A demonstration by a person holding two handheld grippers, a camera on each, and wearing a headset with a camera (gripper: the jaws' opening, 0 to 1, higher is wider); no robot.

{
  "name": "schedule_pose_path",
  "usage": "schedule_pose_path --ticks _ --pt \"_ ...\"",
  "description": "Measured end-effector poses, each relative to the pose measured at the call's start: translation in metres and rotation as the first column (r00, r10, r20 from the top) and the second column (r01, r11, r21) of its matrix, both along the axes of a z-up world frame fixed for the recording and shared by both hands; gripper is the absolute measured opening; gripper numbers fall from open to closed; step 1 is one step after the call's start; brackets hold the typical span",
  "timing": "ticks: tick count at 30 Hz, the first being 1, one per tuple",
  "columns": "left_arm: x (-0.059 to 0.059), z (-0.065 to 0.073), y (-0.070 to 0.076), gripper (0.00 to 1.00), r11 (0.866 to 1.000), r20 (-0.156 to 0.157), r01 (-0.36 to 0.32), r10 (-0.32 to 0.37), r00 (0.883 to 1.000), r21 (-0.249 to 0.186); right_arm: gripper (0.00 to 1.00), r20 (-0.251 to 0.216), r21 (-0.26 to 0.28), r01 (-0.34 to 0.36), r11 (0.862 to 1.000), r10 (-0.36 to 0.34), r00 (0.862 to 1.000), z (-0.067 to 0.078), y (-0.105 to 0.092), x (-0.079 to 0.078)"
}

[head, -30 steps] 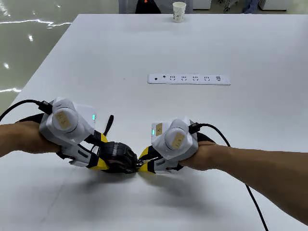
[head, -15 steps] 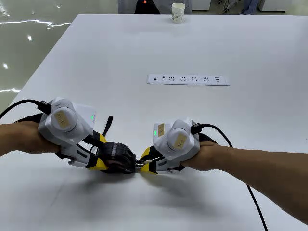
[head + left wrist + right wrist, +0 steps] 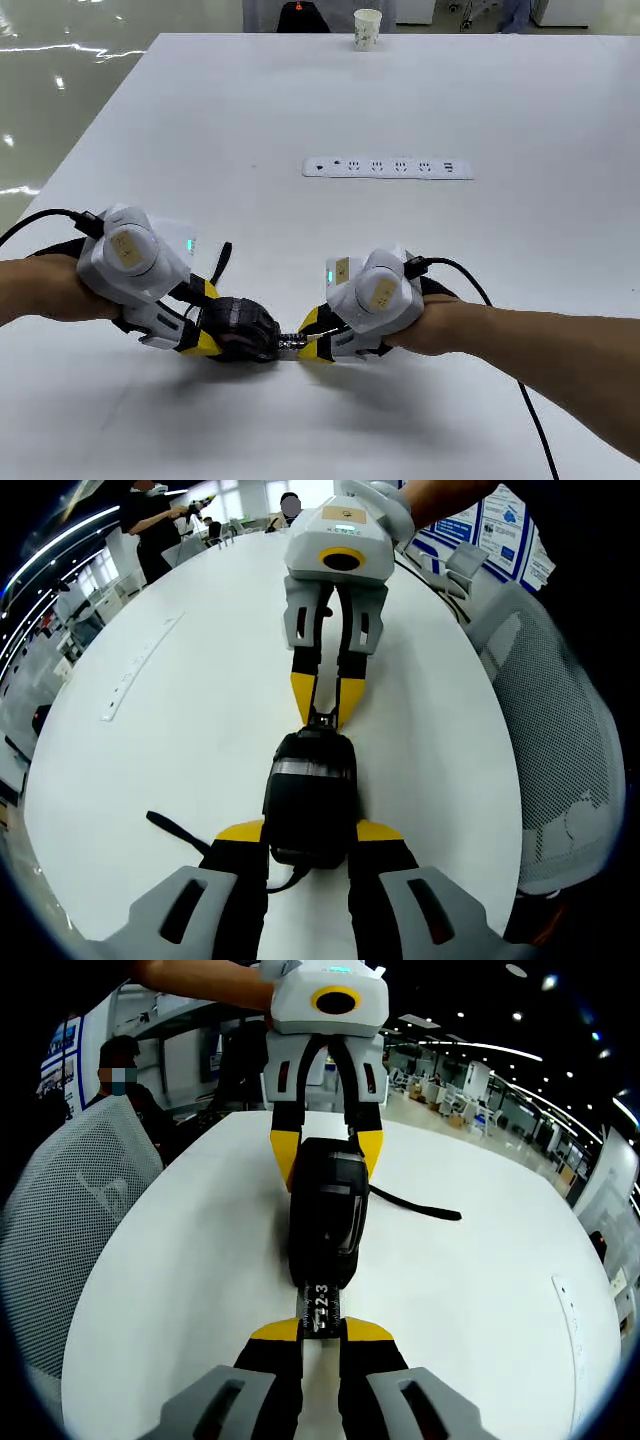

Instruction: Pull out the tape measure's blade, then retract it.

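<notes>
In the head view, the tape measure lies on the near left part of the white table, its black case clamped between the yellow-tipped jaws of the left gripper. The right gripper faces it from the right, and a very short stretch of blade bridges the gap between them. A flat white power strip sits farther off, and a paper cup stands at the far edge. The left gripper view shows the case as a chunky rounded block, matte black and rubbery-looking with a grey band. My jaws are closed against its two sides, and a thin black strap trails off it onto the smooth tabletop. In the right gripper view, my jaws are pinched shut on the end of the blade, a narrow flat metal strip printed with the numerals 2 and 3, just outside the case mouth. I judge the pull-out has barely begun. Next I need to draw the right gripper steadily to the right, in line with the blade, while the left holds the case firm. The thin steel could slip from the pinch or buckle if I veer.
</notes>
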State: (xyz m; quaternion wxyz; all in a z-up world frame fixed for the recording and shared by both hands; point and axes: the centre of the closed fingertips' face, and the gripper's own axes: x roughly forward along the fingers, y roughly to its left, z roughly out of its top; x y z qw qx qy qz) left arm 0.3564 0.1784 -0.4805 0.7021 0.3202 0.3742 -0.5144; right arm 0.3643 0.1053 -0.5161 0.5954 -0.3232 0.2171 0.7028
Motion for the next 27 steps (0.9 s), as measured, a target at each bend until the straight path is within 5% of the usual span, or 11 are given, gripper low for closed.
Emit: schedule_pose_path --ticks 27 --pt "0.000 0.000 -0.001 0.24 1.000 -0.003 -0.007 0.007 1.000 0.010 0.09 -0.005 -0.020 0.025 0.999 -0.025 1.000 -0.001 -0.031 0.006"
